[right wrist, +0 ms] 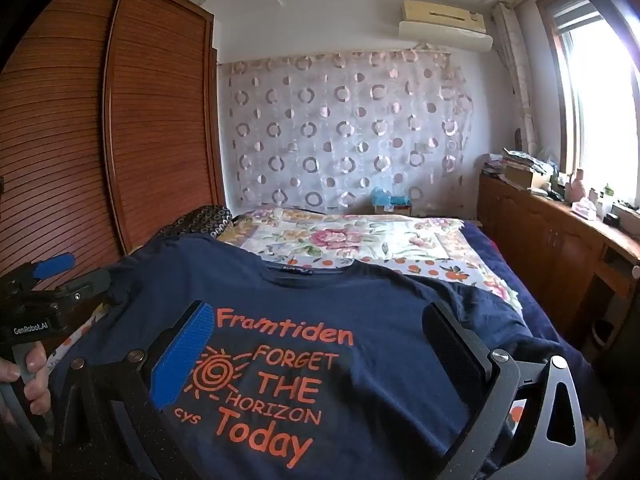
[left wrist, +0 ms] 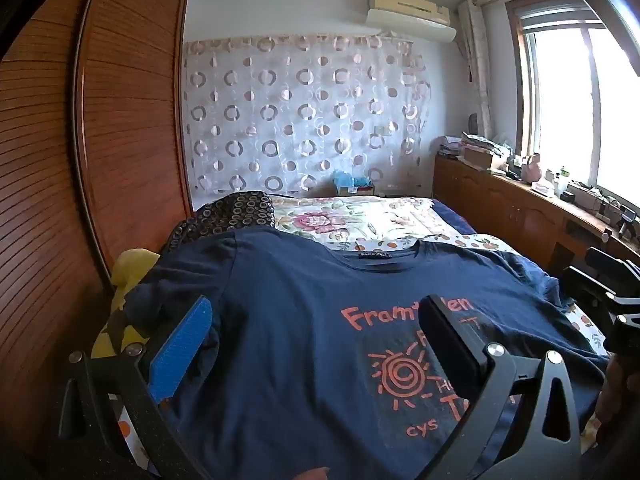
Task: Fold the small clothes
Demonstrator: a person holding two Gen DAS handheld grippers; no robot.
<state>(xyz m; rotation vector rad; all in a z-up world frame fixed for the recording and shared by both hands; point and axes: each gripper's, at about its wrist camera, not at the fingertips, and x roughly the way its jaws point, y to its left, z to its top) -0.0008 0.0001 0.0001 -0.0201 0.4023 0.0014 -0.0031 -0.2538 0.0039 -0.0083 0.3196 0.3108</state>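
Your left tool (left wrist: 316, 340) spread wide, empty, above the T-shirt (left wrist: 304, 300) | your right tool (right wrist: 316, 344) likewise spread, empty, above its print | T-shirt flat, front up, on the bed (right wrist: 404, 240), collar towards the floral quilt (right wrist: 360, 240)

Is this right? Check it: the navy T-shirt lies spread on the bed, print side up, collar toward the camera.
One detail is wrong: the collar of the navy T-shirt points away from the camera, toward the far wall, as the right wrist view shows. The rest holds: it is spread on the bed, print up.
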